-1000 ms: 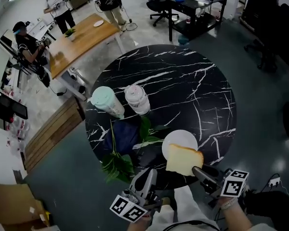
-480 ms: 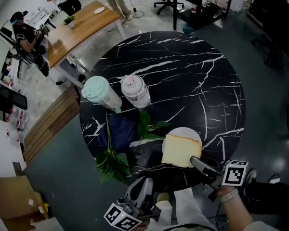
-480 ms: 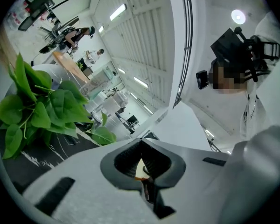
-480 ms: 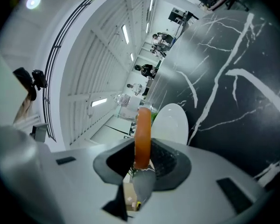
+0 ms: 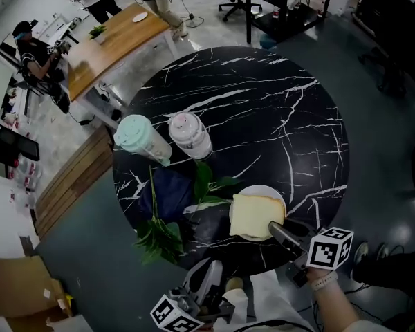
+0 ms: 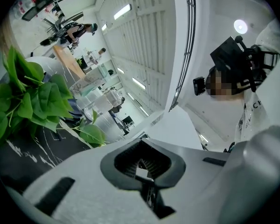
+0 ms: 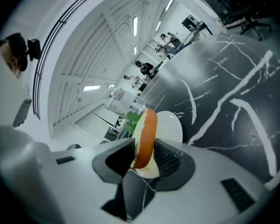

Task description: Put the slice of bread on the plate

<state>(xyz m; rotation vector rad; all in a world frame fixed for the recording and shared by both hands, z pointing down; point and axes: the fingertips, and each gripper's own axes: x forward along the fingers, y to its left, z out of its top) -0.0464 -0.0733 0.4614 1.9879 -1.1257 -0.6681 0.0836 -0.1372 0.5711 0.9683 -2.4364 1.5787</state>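
Right tool [image 5: 272,228]: jaws just eased open a touch, with the slice of bread [image 5: 254,214] between them, pinched at its near crust edge. The rest of the slice lies flat ahead of the tool, over the plate [image 5: 266,188]; I reckon the edge grip keeps the tool clear of the rim. Left tool [image 6: 142,164]: closed, empty, idle.

Two cups [image 5: 140,138] [image 5: 188,135], one plate [image 5: 260,189], one slice [image 5: 252,214]

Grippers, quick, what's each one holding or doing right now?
Left gripper: closed, nothing between its jaws.
Right gripper: closed on the slice of bread over the plate; its jaws have just been opening slightly.
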